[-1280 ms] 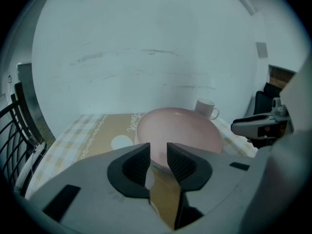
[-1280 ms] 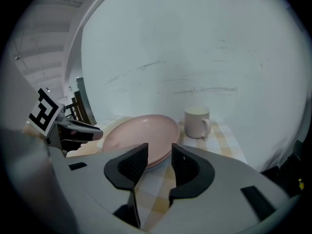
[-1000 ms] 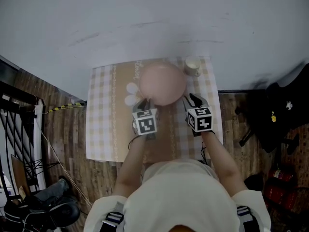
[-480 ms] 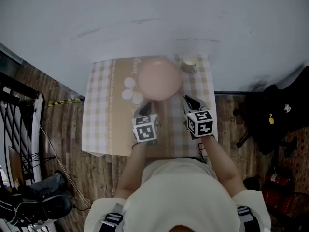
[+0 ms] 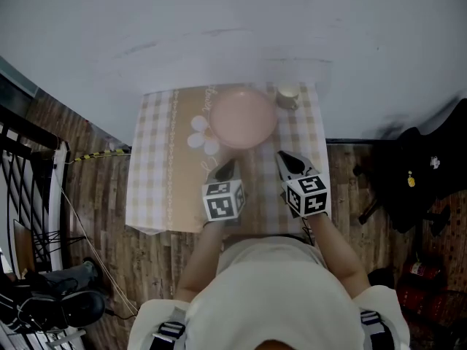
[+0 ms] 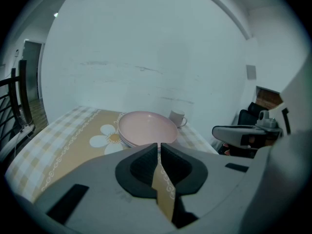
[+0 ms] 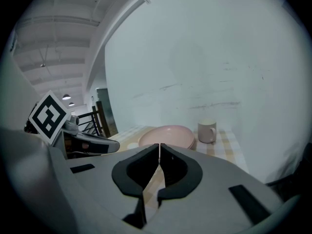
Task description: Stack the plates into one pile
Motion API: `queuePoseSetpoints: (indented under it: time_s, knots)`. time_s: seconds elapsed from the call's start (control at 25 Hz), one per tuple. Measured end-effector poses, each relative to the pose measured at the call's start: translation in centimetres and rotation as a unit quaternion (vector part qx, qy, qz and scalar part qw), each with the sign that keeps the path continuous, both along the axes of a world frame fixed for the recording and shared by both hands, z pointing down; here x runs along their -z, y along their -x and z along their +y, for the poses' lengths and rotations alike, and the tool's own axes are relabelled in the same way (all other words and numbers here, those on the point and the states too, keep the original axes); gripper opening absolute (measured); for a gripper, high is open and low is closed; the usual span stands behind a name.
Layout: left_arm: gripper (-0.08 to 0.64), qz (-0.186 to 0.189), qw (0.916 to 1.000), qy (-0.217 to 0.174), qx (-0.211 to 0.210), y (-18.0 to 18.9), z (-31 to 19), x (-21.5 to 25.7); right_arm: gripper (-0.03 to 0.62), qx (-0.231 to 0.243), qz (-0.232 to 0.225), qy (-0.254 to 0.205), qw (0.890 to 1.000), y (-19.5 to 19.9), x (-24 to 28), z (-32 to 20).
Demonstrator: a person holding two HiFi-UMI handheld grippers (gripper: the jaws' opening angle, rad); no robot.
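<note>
At the upper centre of the head view, the pink plates (image 5: 243, 117) are seen as one pile on the checked tablecloth (image 5: 153, 173), with a mug (image 5: 288, 97) just beside them at the upper right. Both grippers have been drawn back from the pile toward the lower frame and are now apart from it. The left gripper (image 5: 225, 168) has just been closed to a thin slit and the right gripper (image 5: 282, 157) until its pads meet; nothing is held in either. The stacking is judged complete, the pile released.
</note>
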State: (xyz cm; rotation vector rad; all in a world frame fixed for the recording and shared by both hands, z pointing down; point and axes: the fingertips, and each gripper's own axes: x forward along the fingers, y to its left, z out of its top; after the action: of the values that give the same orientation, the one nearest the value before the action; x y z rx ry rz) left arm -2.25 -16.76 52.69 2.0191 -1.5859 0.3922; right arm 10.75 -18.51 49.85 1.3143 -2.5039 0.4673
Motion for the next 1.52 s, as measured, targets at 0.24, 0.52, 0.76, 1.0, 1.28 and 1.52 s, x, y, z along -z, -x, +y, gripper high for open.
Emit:
queuePoseSetpoints:
  time_s: [0.24,0.52,0.76,1.0,1.28,1.52]
  knots:
    - [0.02,0.002,0.9998,-0.006,-0.017,0.8,1.4,0.8,0.006,-0.006,-0.003,-0.003,1.0,1.0,0.3,1.9]
    - [0.02,0.005,0.9991,-0.012,-0.04,2.2,4.3,1.8,0.005,-0.02,-0.009,-0.004,1.0,2.7,0.7,5.0]
    - [0.018,0.007,0.9989,-0.012,-0.044,4.1,7.6,2.1,0.005,-0.023,-0.014,-0.005,1.0,4.6,1.1,8.5]
    - [0.018,0.009,0.9993,-0.012,-0.034,6.3,11.6,2.1,0.005,-0.016,-0.016,-0.01,1.0,6.6,1.8,12.2]
    - [0.018,0.014,0.9994,-0.014,-0.03,7.8,16.2,2.7,0.005,-0.002,-0.013,-0.017,1.0,8.6,2.5,16.4]
    - [0.018,0.017,0.9993,-0.016,-0.029,9.5,19.4,2.9,0.005,0.0,-0.014,-0.022,1.0,10.1,2.9,19.5]
